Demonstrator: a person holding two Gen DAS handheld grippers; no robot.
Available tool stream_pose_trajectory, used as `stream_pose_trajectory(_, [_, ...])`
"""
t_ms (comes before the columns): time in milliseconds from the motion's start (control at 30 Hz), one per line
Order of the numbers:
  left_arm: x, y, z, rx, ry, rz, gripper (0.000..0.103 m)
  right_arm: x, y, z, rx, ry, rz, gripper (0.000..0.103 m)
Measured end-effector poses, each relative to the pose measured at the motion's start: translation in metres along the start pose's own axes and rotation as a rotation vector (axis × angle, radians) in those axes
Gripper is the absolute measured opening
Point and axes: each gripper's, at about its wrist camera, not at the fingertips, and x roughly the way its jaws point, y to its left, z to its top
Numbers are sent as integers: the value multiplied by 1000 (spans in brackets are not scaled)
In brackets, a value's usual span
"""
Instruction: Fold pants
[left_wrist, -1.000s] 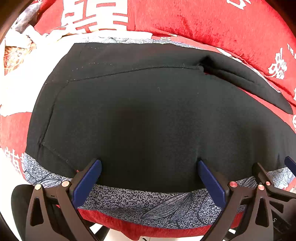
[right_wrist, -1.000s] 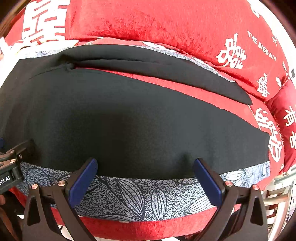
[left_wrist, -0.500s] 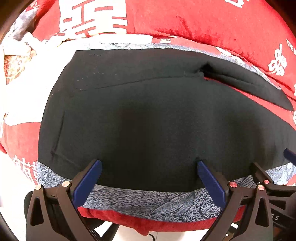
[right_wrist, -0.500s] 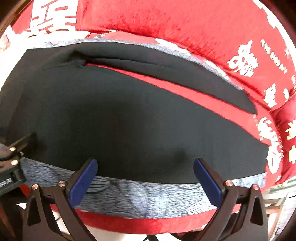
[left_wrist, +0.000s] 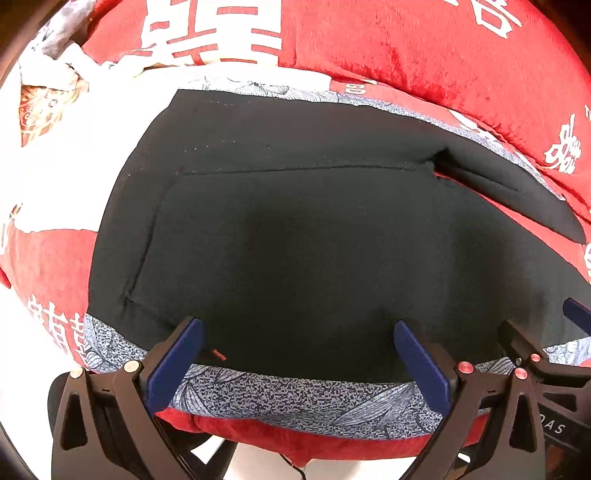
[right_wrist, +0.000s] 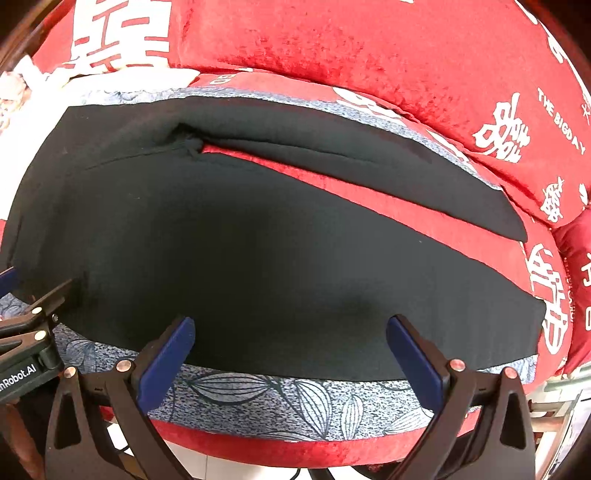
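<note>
Black pants (left_wrist: 295, 236) lie spread flat on a red seat cushion, waist end to the left, both legs running right. In the right wrist view the pants (right_wrist: 277, 251) show a near leg and a far leg with a red strip of cushion between them. My left gripper (left_wrist: 297, 334) stands open at the near hem by the hip, its blue pads straddling the cloth edge and holding nothing. Along the near leg's lower edge my right gripper (right_wrist: 290, 330) is open too, empty. Each gripper shows at the other view's side edge.
The red cushion (right_wrist: 295, 454) has a grey leaf-print band (right_wrist: 295, 398) along its front edge. Red back cushions with white characters (right_wrist: 369, 55) rise behind the pants. White and patterned cloth (left_wrist: 48, 110) lies at the far left. Floor shows below the seat front.
Both cameras have drawn back slightly and shifted, so more of the pants and the left cushion shows. The pants have not moved and both grippers stay open.
</note>
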Motion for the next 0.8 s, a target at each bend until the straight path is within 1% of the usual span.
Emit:
stream_pose_trajectory(167, [0,2,1,2,4,-4,103,0,5,2,-6,-2,5,103])
stream_pose_trajectory(367, [-4,7,7,1,-6,-3,103,3,6,7,7,1,43,103])
stream_pose_trajectory(500, [-6,10,14,2,-19,15,103,2,11,14,1,-11,60,103])
stream_pose_trajectory(600, [-7,13,22,2,-29,25,103,0,15,21,-6,-28,77,103])
stream_pose_trajectory(800, [-5,18,50,6,-53,46,103,-1,17,44,-14,-76,103,103])
